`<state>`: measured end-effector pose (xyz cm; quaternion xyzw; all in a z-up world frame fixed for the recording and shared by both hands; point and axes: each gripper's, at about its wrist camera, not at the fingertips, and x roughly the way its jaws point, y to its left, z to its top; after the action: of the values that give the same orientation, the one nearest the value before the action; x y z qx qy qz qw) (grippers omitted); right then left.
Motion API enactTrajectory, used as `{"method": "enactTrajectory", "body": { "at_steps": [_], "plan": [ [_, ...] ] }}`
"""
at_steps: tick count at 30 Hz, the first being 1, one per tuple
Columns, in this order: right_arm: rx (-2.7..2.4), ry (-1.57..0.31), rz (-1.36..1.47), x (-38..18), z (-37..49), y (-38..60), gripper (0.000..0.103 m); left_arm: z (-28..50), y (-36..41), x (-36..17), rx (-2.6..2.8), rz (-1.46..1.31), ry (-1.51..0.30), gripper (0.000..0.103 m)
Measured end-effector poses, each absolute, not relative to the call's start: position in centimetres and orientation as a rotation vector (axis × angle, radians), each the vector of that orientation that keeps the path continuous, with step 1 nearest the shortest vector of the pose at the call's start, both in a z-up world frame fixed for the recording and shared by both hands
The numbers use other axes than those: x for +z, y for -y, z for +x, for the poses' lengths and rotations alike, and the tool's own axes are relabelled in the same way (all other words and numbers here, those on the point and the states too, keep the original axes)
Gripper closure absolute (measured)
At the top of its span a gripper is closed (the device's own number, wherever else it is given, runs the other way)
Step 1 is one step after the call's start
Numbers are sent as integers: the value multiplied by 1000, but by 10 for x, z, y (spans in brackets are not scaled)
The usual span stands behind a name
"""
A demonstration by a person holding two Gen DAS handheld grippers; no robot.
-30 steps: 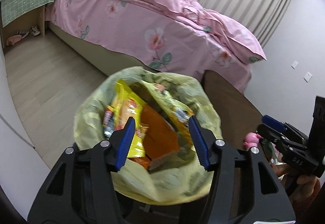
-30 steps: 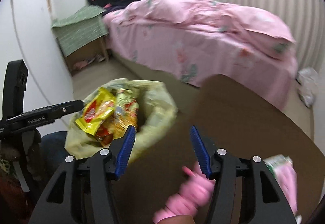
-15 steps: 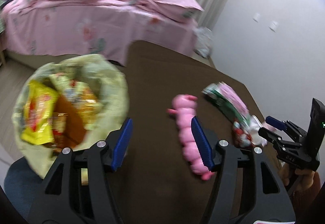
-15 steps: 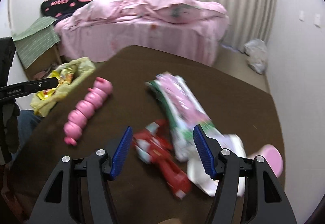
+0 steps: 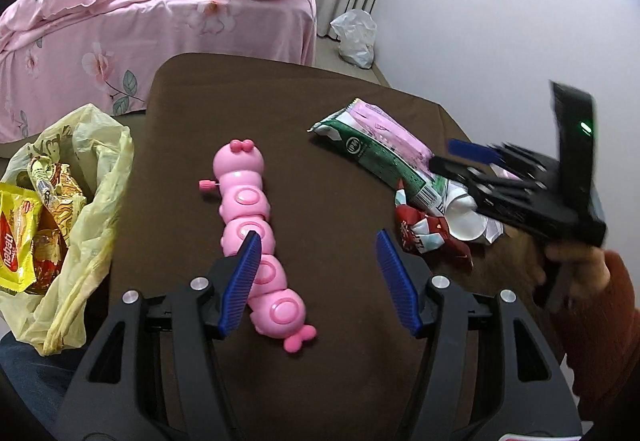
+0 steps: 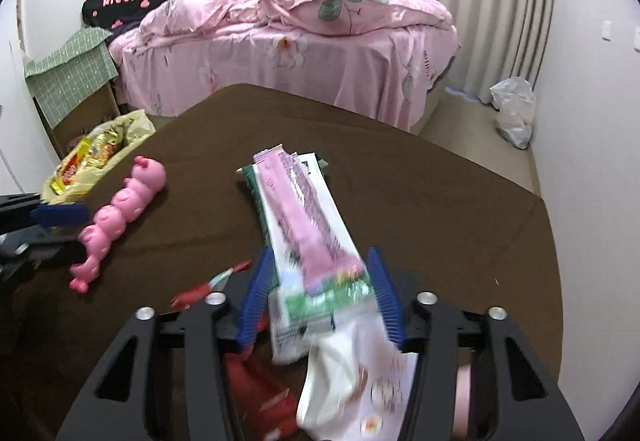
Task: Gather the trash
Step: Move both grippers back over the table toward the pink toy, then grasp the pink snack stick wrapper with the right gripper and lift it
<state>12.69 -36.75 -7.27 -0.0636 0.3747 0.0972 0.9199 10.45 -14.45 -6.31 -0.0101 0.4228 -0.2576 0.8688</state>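
1. the right gripper [image 6: 318,291] straddles the long pink-and-green snack wrapper [image 6: 306,237] lying on the brown cloth-covered table [image 6: 440,201]; its jaws have just been closing, pads not yet pressing.
2. the left gripper [image 5: 318,277] hangs open and empty, left of that wrapper.
3. the pink plastic caterpillar toy [image 5: 256,241], no trash, lies further left.
4. the yellow plastic trash bag [image 5: 80,209], at the table's left edge, gapes ready.
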Motion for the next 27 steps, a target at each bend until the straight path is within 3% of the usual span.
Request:
{"method": "enactTrajectory", "body": {
  "at_steps": [3,5,20,27],
  "plan": [
    [234,-784,-127,-78,143,364,58,105,147,-64,-537,-14,-892,46],
    [331,-816,-77,-84,146,361,74,106,147,-66,-536,-11,-898,46],
    [206,-700,-98,-54,54,376,76,99,166,-68,-636,23,-875,46],
    [121,-733,-63,-71,14,391,76,95,203,-65,-720,102,-846,46]
  ]
}}
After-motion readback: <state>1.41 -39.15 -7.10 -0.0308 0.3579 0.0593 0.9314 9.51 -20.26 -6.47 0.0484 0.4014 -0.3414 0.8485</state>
